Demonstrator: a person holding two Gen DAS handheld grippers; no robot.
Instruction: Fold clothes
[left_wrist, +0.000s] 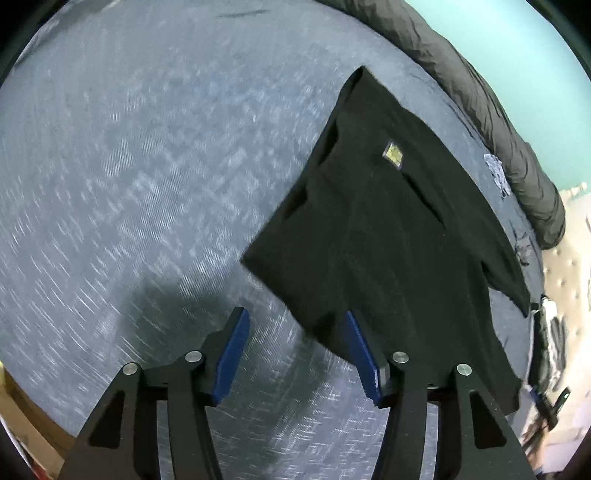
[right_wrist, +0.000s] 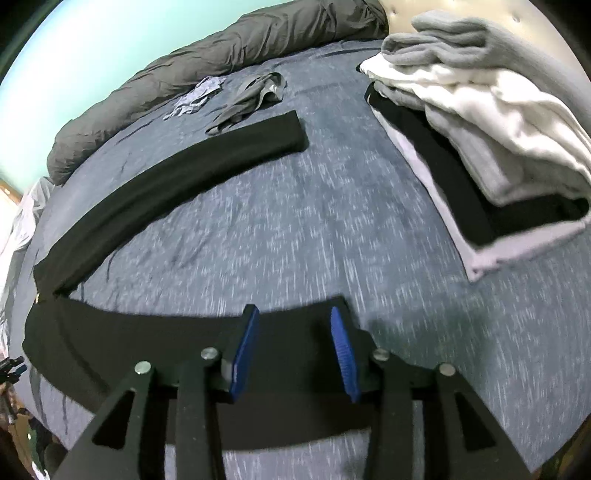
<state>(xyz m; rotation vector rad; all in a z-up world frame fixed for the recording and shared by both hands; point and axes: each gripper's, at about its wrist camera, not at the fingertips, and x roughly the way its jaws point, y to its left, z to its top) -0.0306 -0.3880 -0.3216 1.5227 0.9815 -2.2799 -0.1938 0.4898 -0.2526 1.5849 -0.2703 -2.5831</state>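
Note:
A black garment (left_wrist: 388, 229) with a small gold label (left_wrist: 392, 152) lies flat on the blue-grey bed cover (left_wrist: 147, 147). My left gripper (left_wrist: 295, 314) hovers open at its lower left edge. The right blue pad (left_wrist: 360, 350) overlaps the cloth edge and the left pad is over bare cover. In the right wrist view the same black garment (right_wrist: 129, 332) spreads in two long strips, the far one (right_wrist: 177, 162) curving away. My right gripper (right_wrist: 293, 311) stands open above the end of the near strip, its pads not pressing the cloth.
A stack of folded grey, white and black clothes (right_wrist: 480, 129) sits at the right by the tufted headboard. A rolled dark grey duvet (right_wrist: 258, 44) lines the far edge. A small grey garment (right_wrist: 255, 99) and a pale blue cloth (right_wrist: 195, 96) lie near it.

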